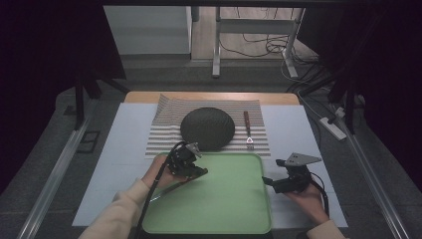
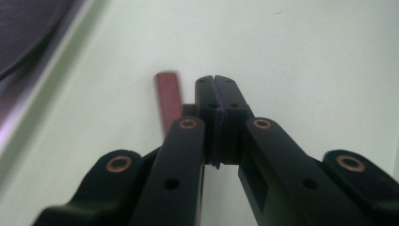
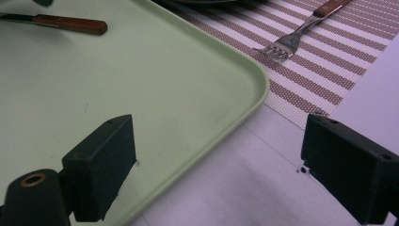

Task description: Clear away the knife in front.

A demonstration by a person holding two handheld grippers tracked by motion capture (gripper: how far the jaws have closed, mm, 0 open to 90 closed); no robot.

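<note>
Lab or test-bench setting, dimly lit. Table (image 1: pixel 298 124) covered with white sheet stands inside a dark curtained enclosure (image 1: pixel 45 59), with metal rails (image 1: pixel 54 169) along both sides. Beyond it: bare floor with loose cables (image 1: pixel 259 47), a power strip (image 1: pixel 332 127), and the metal legs of another bench (image 1: pixel 217 45).

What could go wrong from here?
1. The left gripper is shut beside the knife, not on its handle. Moving sideways would likely shove the knife across the tray rather than pick it up.
2. The right gripper is open astride the tray's rim. Lifting from that one corner may tilt the tray and slide the knife.
3. Pushing the tray forward could nudge the fork.
</note>
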